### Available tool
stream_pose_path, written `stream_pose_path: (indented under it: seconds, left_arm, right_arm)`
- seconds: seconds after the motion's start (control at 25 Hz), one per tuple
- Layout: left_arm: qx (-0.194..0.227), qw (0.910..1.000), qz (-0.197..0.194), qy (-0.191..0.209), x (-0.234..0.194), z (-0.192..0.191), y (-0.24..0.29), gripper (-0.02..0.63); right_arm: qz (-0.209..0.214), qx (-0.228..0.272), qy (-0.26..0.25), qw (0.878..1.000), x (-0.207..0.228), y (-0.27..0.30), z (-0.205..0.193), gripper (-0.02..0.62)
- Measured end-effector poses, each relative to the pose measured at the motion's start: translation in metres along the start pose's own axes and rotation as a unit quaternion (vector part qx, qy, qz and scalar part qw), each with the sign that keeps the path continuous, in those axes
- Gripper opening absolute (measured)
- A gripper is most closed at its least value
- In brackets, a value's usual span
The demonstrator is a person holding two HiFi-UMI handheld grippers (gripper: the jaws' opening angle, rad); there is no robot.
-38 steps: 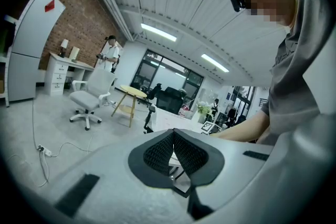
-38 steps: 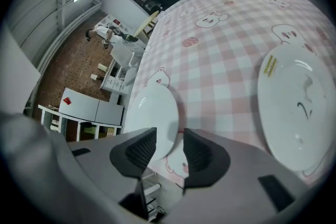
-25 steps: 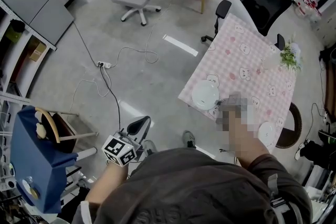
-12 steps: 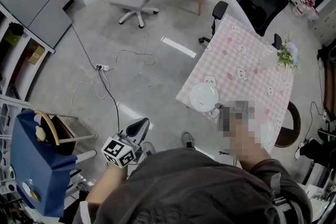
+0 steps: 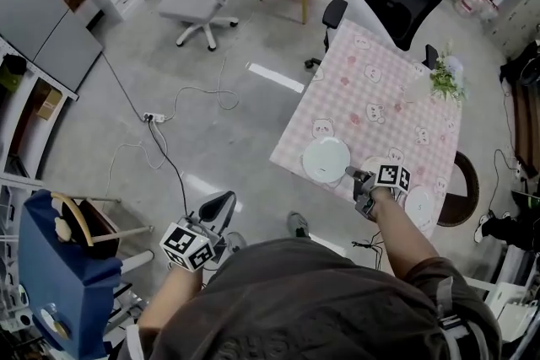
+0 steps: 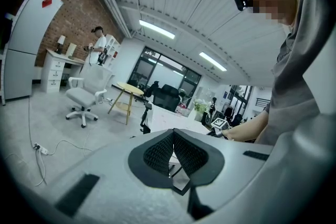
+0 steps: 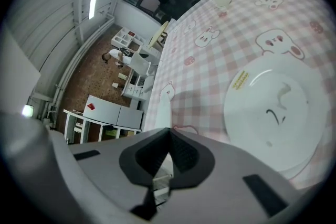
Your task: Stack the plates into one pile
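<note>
**Plate stacking, head view and gripper views.** The right tool (image 5: 350, 174) has its jaws closed on the rim of a white plate (image 5: 326, 158). This plate extends ahead of the tool's tips at the near edge of the pink-checked surface (image 5: 384, 97), and it shows edge-on between the jaws in the right gripper view. Another plate (image 7: 275, 118) lies flat on the surface just beside this tool. The left tool (image 5: 221, 203), jaws together with nothing between them, is held over the floor (image 5: 211, 122), well apart from both plates.
</note>
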State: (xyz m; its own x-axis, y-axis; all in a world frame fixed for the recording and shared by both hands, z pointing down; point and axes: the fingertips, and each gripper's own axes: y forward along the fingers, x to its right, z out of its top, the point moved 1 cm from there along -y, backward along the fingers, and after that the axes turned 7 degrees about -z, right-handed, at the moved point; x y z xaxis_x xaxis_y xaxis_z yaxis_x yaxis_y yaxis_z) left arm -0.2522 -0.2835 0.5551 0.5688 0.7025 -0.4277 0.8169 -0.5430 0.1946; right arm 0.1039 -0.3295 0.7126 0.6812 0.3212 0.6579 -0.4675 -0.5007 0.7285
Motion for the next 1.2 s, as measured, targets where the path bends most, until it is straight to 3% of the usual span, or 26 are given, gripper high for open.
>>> stream_pose_path:
  seconds: [0.4,0.72,0.88,1.08,1.12,1.2]
  left_arm:
    - [-0.016,0.9994,-0.03,0.007,0.016,-0.002,0.026,0.005]
    - [-0.029,0.9981,-0.053,0.012,0.028,-0.003,0.048,0.005]
    - [-0.038,0.9975,-0.059,0.011,0.034,-0.005,0.059,0.005]
    - [-0.047,0.9963,-0.069,0.017,0.041,-0.005,0.07,0.005]
    - [-0.049,0.9962,-0.07,0.018,0.042,-0.004,0.072,0.005]
    - [-0.053,0.9957,-0.072,0.02,0.043,-0.004,0.075,0.005]
  right_arm:
    - [-0.002,0.029,0.015,0.999,0.049,-0.066,0.013,-0.009]
    - [0.003,0.06,0.058,0.997,0.101,-0.126,0.02,-0.008]
    - [-0.031,0.052,0.072,0.996,0.14,-0.122,0.016,-0.005]
    - [-0.114,0.064,0.065,0.989,0.171,-0.113,0.016,0.015]
    - [-0.12,0.065,0.062,0.989,0.172,-0.112,0.016,0.036]
    - [-0.126,0.056,0.046,0.989,0.17,-0.11,0.014,0.136]
